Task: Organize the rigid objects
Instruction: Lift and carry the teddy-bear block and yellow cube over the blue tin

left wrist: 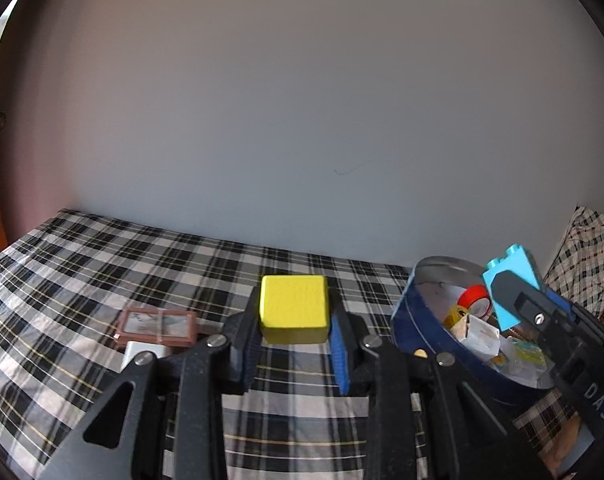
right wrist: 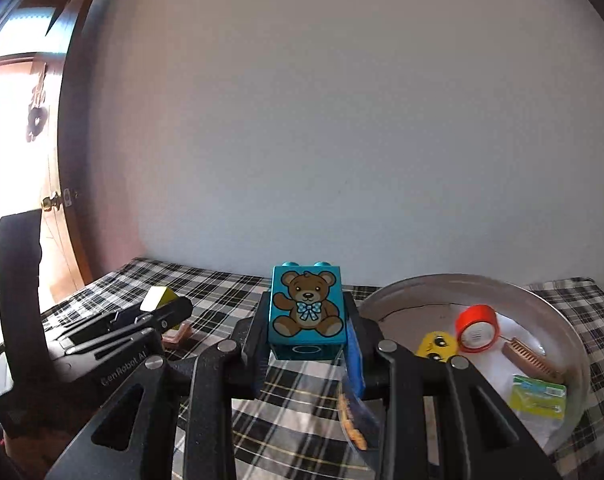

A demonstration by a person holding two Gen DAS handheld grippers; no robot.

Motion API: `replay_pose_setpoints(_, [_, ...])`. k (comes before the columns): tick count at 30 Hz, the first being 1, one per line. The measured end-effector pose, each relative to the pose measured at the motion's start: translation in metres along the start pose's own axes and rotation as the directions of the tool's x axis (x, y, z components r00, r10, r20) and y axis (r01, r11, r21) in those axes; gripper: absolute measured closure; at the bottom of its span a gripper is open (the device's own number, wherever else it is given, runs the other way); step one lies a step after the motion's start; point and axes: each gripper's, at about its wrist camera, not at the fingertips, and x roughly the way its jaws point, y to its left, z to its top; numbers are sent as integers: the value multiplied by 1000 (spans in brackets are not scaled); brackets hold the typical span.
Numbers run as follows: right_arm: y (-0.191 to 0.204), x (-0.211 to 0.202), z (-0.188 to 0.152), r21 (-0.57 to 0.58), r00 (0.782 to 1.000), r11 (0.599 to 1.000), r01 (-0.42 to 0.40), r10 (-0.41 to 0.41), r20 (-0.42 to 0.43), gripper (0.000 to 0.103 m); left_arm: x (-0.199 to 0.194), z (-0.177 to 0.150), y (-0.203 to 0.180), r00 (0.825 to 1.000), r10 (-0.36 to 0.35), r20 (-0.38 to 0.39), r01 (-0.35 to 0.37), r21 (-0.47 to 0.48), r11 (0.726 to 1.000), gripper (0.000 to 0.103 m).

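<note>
My left gripper is shut on a yellow block, held above the plaid cloth. My right gripper is shut on a teal toy brick with a teddy bear print, held beside the round metal tin. In the left wrist view the right gripper holds that teal brick over the round blue-walled tin. In the right wrist view the left gripper and the yellow block show at left.
The tin holds a red tape roll, a yellow toy face, a brown comb and a green packet. A brown framed tile and a white piece lie on the plaid cloth. A wall stands behind.
</note>
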Motion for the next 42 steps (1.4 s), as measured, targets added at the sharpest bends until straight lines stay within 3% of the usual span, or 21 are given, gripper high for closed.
replay_pose_setpoints(30, [-99, -28, 14, 117, 984, 981, 154, -163, 68, 69, 14, 0, -100, 997, -77, 6, 76, 89, 993, 75])
replay_pose_setpoints(42, [-137, -28, 15, 136, 958, 954, 268, -279, 70, 69, 24, 2, -136, 991, -131, -3, 131, 128, 983, 75])
